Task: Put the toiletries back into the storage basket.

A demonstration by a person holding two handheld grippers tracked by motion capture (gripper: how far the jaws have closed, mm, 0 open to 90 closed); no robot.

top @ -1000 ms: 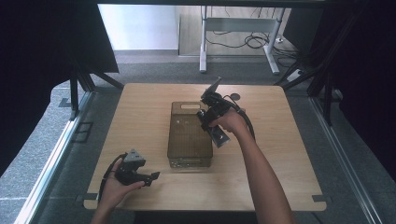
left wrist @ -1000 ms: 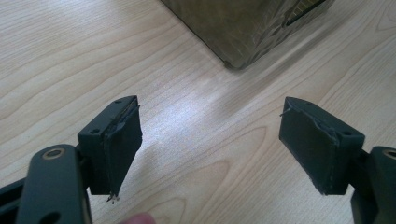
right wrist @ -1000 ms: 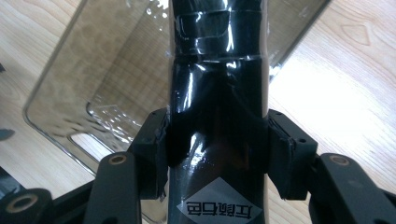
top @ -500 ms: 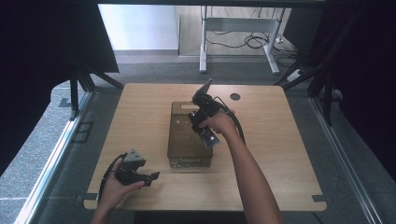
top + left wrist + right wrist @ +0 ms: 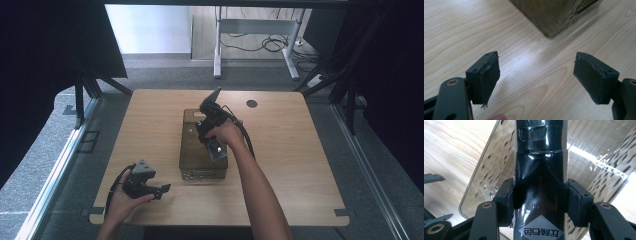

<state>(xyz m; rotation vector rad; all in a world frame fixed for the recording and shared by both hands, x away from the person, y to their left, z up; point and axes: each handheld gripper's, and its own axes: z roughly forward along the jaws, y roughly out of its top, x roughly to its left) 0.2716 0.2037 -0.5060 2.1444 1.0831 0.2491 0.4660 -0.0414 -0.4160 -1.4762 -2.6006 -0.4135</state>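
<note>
In the high view, the right gripper sits at the centre of the frame, over the far half of a smoky translucent box lying mid-desk. It pinches a black plastic-wrapped package whose upper end pokes out toward the top of the frame. The left gripper rests low at the lower left, near the desk's front edge, apart from the box.

In the left gripper view, its two pads stand spread wide with bare wood between them. A corner of the box fills the upper middle of the frame.

In the right gripper view, both pads press the sides of the glossy black package, which runs up the centre. A white diamond label shows at the bottom, and the box's clear wall lies behind it.
</note>
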